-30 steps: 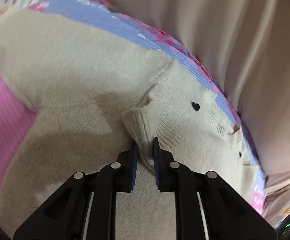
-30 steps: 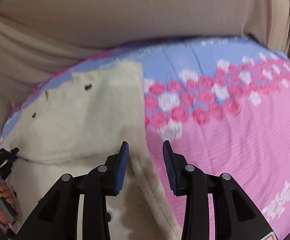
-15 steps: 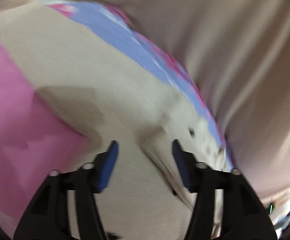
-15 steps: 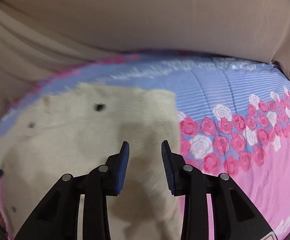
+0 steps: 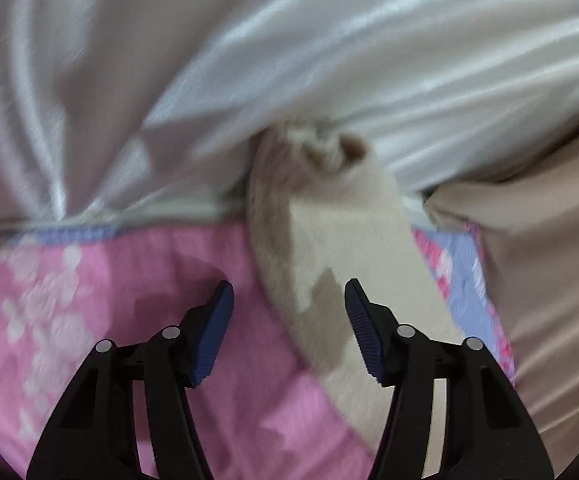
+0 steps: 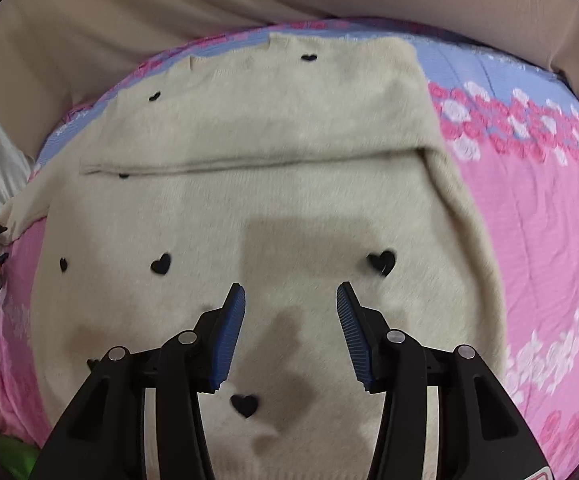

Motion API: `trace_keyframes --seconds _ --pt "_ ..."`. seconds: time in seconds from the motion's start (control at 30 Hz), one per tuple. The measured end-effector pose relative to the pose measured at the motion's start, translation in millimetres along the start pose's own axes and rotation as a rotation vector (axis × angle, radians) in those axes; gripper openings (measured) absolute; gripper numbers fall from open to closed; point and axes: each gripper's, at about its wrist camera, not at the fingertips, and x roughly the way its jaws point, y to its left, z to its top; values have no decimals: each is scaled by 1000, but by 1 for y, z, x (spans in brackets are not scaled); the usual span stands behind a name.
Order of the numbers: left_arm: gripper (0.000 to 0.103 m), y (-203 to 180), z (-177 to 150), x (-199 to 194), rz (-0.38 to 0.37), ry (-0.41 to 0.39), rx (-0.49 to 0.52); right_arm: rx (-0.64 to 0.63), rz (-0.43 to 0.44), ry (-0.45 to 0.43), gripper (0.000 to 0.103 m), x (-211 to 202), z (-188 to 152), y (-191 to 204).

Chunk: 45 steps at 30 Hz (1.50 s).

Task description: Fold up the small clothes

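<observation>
A small cream knit sweater (image 6: 273, 184) dotted with black hearts (image 6: 160, 263) lay flat on the bed, one sleeve (image 6: 249, 156) folded across its chest. In the left wrist view its other sleeve (image 5: 341, 248) stretched out, blurred.

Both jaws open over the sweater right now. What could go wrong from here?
1. The sleeve trails off the quilt toward the white satin; left loose, it may spoil the fold.
2. The left view is blurred, so a grab by the left gripper could miss.
3. The right gripper hovers over the flat sweater; closing there may bunch it or catch the quilt too.
</observation>
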Motion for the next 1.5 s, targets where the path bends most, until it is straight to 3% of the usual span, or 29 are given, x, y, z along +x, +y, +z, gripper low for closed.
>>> trace_keyframes --seconds 0.03,0.07,0.1,0.23,0.4,0.57,0.7,0.8,0.9,1.0,1.07,1.13,1.17,1.23,1.3,1.37,1.5 --pt "37 -3 0 4 -8 13 2 -2 -8 5 47 1 -3 5" --pt "21 -6 0 7 3 13 5 -4 -16 6 47 0 -3 8" --pt "10 -9 1 8 -5 14 9 -8 -17 4 47 -2 -3 11" --pt "9 -43 -1 -23 -53 -80 89 -10 -18 -39 54 -16 -2 17" --pt "9 -132 -26 -92 -250 -173 276 38 -13 -69 55 -27 -4 4" --pt "9 -259 -102 -171 -523 -214 538 104 10 -103 54 -44 -11 -21" --pt "9 -326 -185 -203 -704 -112 646 159 15 -130 55 -57 -19 -49" --pt "10 -356 -263 -211 -763 -13 739 208 10 -145 55 -65 -27 -75" --pt "10 -374 -345 -196 -757 111 821 257 4 -145 55 -69 -35 -102" --pt "13 -372 -427 -165 -680 247 917 296 5 -137 55 -70 -42 -122" --pt "18 -359 -481 -132 -567 377 981 308 8 -129 55 -69 -43 -129" --pt "25 -339 -509 -115 -447 458 1014 305 14 -120 55 -68 -39 -133" --pt "26 -328 -514 -113 -419 494 999 297 23 -120 55 -68 -37 -133" --pt "36 -302 -509 -134 -477 506 930 258 55 -119 56 -66 -22 -129" --pt "68 -287 -494 -148 -502 452 894 215 110 -101 62 -56 5 -119" --pt "72 -267 -472 -165 -522 399 859 206 196 -91 63 -39 35 -113" --pt "72 -226 -413 -157 -463 397 742 272 339 -51 63 12 95 -107"
